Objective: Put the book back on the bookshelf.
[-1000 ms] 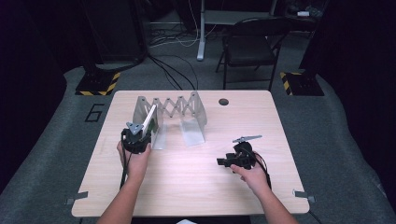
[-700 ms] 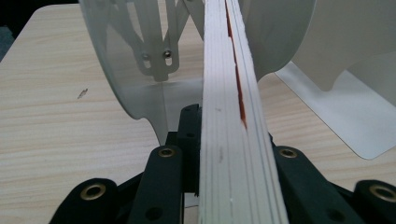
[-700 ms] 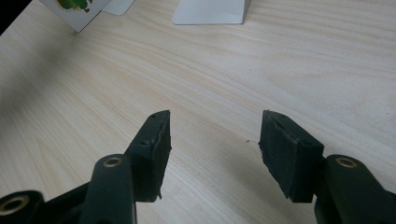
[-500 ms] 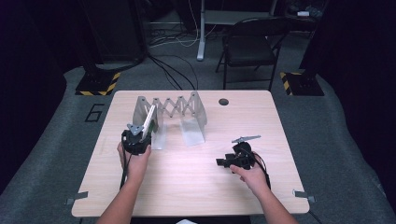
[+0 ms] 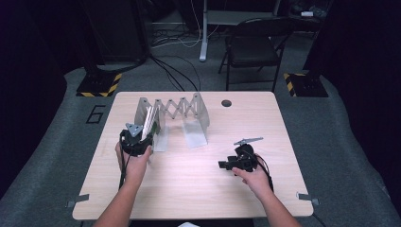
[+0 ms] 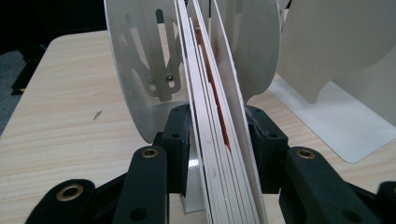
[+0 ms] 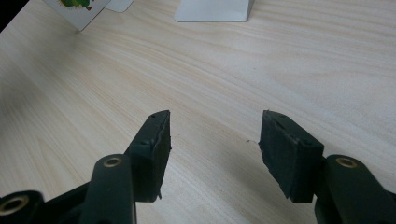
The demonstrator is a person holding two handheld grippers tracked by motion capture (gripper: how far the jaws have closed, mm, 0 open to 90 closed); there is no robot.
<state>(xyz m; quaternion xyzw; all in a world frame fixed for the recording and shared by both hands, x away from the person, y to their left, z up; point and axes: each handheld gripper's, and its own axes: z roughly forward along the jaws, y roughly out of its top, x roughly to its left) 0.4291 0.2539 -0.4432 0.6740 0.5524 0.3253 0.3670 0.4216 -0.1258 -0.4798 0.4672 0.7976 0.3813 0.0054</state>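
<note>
Since a second ago the thin book (image 5: 150, 122) has gone from leaning back over the left gripper (image 5: 142, 138) to standing nearly upright in the rack, and that gripper's jaws have just been opening, with the book between them.

High view: the left gripper sits at centre left of the frame, at the near end of the grey accordion rack (image 5: 172, 109), which stretches across the upper middle of the desk (image 5: 189, 189). The book stands in the rack's leftmost slot, where the dividers can prop it without help. At lower right the right gripper (image 5: 222, 165) rests in the hand on bare wood, well apart from the rack, likely parked while the other hand does the shelving.

Left gripper view: the book (image 6: 219, 154), edge-on, runs up the middle of the frame between the two black fingers (image 6: 177, 140). Both pads lie very near its covers; whether they press on it I cannot tell, though the grip looks to be easing. Rounded rack dividers (image 6: 135, 74) rise on either side behind it.

Right gripper view: the fingers (image 7: 156, 144) stand apart with nothing between them, over plain desk (image 7: 210, 70). A rack foot (image 7: 212, 11) shows at the top edge, and a corner of the book's picture cover (image 7: 77, 9) at upper left.
</note>
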